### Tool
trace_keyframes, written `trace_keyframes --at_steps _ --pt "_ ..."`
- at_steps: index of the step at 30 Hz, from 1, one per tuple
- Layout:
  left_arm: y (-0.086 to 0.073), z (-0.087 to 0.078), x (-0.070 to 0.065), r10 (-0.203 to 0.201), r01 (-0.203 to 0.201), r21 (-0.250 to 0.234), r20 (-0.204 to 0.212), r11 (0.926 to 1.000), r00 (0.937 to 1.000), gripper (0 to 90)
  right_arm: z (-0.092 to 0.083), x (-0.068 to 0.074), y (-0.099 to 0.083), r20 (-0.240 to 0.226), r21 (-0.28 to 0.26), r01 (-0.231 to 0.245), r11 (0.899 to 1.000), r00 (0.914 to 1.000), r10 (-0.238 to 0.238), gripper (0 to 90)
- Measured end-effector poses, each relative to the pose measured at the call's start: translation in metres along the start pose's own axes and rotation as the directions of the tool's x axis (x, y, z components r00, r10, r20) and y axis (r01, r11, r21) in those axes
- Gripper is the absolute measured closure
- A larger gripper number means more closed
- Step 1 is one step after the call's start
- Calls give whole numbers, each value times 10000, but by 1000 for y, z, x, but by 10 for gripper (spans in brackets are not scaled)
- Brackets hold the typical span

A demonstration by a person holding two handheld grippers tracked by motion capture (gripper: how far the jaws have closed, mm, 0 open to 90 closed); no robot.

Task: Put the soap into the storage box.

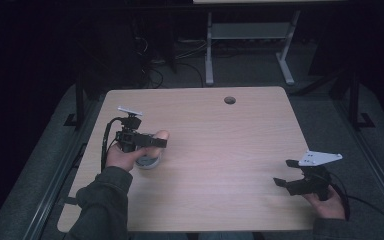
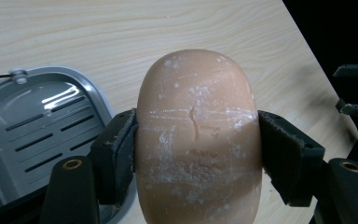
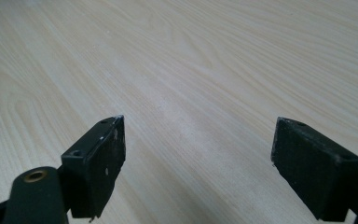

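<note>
A tan oval bar of soap (image 2: 198, 140), scuffed with white marks, is clamped between the jaws of my left gripper (image 2: 198, 154). In the high view the same soap (image 1: 162, 135) pokes out to the right of that left gripper (image 1: 155, 142), held just above a grey metal soap dish (image 1: 147, 161). The slotted soap dish (image 2: 37, 135) lies to the lower left in the left gripper view. My right gripper (image 1: 286, 173) is open near the table's right front, and in its own view the right gripper (image 3: 198, 163) has nothing between its pads.
The light wooden table (image 1: 220, 150) has a round cable hole (image 1: 229, 100) near its far edge. Beyond it stand a white desk frame (image 1: 250, 45) and loose cables on the dark floor.
</note>
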State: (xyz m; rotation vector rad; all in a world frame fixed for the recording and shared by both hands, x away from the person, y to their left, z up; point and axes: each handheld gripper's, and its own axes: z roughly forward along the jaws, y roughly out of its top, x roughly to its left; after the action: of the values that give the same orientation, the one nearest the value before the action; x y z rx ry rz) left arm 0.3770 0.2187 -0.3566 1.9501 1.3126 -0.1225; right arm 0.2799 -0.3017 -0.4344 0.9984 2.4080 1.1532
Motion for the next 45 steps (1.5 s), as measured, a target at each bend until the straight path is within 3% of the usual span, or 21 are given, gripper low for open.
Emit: trace_keyframes --at_steps 11,16,25,28,45 --pt "2 -2 16 -700 695 -260 -190 9972 9974 325 0 0 0 -17 -4 -8 10000 10000 8 171" --pt "2 -2 25 -1150 1133 -454 -383 9925 9926 325 0 -1 0 -15 -24 13 10000 10000 -13 171" --pt "2 0 35 -1401 1369 -486 -702 9894 9876 324 0 -1 0 -31 -9 29 10000 10000 -30 171" --pt "2 3 38 -1616 1576 -509 -875 9862 9830 324 0 -1 0 -27 -7 28 10000 10000 -28 171" --pt "3 11 39 -1471 1443 -289 -1510 9891 9775 324 0 -1 -1 -54 10 50 10000 10000 -50 171"
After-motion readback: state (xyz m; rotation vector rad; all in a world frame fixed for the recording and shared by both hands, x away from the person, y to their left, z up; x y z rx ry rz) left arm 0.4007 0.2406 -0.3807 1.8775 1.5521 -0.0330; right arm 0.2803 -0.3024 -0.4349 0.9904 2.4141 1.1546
